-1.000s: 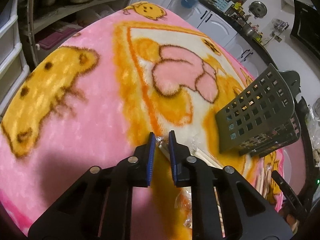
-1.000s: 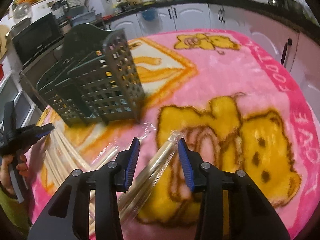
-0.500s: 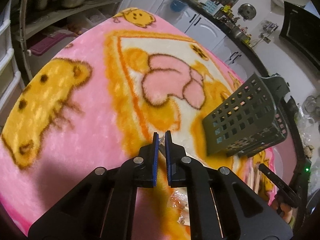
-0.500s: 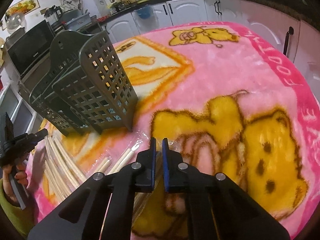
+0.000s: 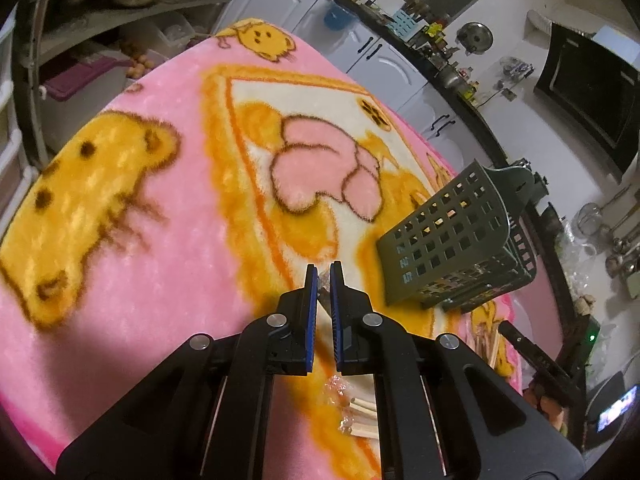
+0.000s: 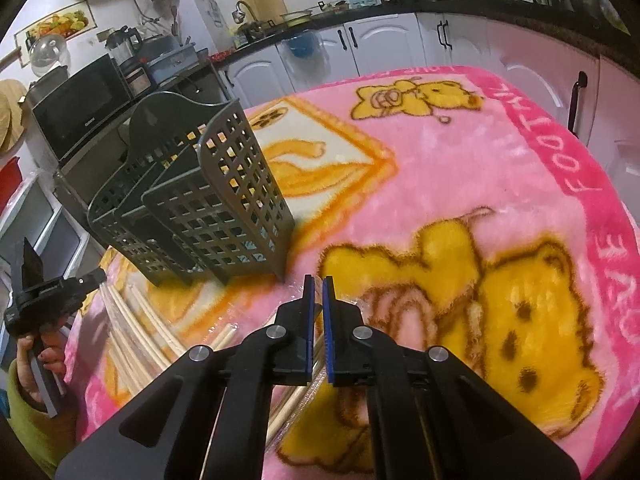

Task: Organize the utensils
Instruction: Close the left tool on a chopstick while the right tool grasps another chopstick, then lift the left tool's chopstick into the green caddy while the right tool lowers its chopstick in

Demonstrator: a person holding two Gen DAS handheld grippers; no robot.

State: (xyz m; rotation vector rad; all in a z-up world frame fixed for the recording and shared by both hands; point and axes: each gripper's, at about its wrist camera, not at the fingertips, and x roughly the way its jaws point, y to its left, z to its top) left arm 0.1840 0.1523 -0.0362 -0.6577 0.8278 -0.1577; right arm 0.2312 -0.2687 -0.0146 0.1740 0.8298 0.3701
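Now closed since a second ago: right tool (image 6: 316,280) clamped on plastic-wrapped chopsticks (image 6: 224,334), left tool (image 5: 324,272) pinching wrapper end. Beyond, on pink-blanketed counter (image 6: 440,152), green utensil caddy (image 6: 208,208), apparently empty; sorting barely begun.

The black arms of the right gripper (image 6: 316,290) cover most of the wrapped chopsticks (image 6: 286,408), so what its jaws pinch cannot be told, and the left gripper (image 5: 324,276) likewise hides the crinkled plastic wrap (image 5: 325,282) between its jaws.
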